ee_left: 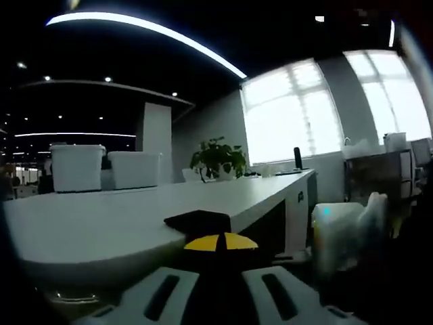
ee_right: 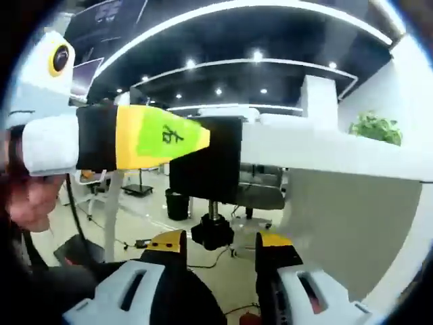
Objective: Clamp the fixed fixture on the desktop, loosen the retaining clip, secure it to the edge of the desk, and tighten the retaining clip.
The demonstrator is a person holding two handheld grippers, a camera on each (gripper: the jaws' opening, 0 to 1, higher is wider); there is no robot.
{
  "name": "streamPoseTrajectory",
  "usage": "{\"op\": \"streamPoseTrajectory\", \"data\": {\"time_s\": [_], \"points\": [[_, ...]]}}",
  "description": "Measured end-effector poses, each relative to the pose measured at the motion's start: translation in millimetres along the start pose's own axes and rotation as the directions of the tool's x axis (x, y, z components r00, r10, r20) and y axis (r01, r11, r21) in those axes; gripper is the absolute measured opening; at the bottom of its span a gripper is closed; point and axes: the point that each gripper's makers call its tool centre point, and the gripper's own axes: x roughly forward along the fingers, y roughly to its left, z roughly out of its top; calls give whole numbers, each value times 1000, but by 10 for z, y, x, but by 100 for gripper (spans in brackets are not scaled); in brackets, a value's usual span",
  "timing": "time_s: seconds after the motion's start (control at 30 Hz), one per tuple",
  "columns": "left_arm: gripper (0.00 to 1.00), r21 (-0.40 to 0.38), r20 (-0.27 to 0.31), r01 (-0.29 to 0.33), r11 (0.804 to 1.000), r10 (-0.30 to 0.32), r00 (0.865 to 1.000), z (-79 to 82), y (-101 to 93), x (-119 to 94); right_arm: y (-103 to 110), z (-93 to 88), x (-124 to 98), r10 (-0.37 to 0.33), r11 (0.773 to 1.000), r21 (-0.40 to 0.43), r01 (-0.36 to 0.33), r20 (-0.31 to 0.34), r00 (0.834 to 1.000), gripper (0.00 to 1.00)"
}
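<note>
Gripping the black clamp (ee_right: pixel 206 159) on the desk (ee_right: pixel 325 152) edge, the left gripper (ee_right: pixel 196 139) is closed on it; below the clamp, the right gripper (ee_right: pixel 220 247) sits wide around its knob (ee_right: pixel 212 231).

An open-plan office: long white desk (ee_left: pixel 135 210), office chair (ee_right: pixel 260 186), ceiling light strips (ee_left: pixel 155 30).

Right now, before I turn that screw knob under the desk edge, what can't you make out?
- Clamp, left gripper view: the desk hides everything below its top plate.
- Left gripper, right gripper view: its tip covers the clamp's upper jaw, grip unclear.
- Screw knob, right gripper view: pad contact with desk underside too dark, blurred.
- Right gripper: contact with knob uncertain.
</note>
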Motion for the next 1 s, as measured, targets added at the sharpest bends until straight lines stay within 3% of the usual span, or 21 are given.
{"op": "streamPoseTrajectory", "data": {"time_s": [0.23, 0.3, 0.4, 0.53, 0.73, 0.83, 1.0], "points": [[1, -16, 14, 29, 999, -29, 999, 9, 2, -4, -18, 76, 162, -137, 991, -11, 137, -4, 991, 38], [1, -22, 17, 32, 999, -32, 999, 3, 28, 0, -10, 29, 181, -147, 989, 11, 147, -35, 989, 34], [1, -22, 21, 32, 999, -31, 999, 5, 35, 0, -7, 42, 151, -160, 986, 45, 161, -25, 987, 26], [1, -27, 23, 32, 999, -31, 999, 8, 42, 8, -27, 60, 163, -146, 989, -14, 146, -18, 989, 25], [1, -5, 16, 22, 1000, -22, 1000, -6, 98, 17, 27, 57, 169, 36, 999, -23, -37, -32, 999, 25], [1, 2, 7, 12, 1000, -12, 1000, 2, 80, 27, 51, 63, 159, 148, 988, -49, -149, -28, 989, 24], [1, 20, -13, 3, 1000, -2, 1000, -5, 66, 29, 70, 46, 236, 255, 965, -57, -257, -37, 966, 24]]}}
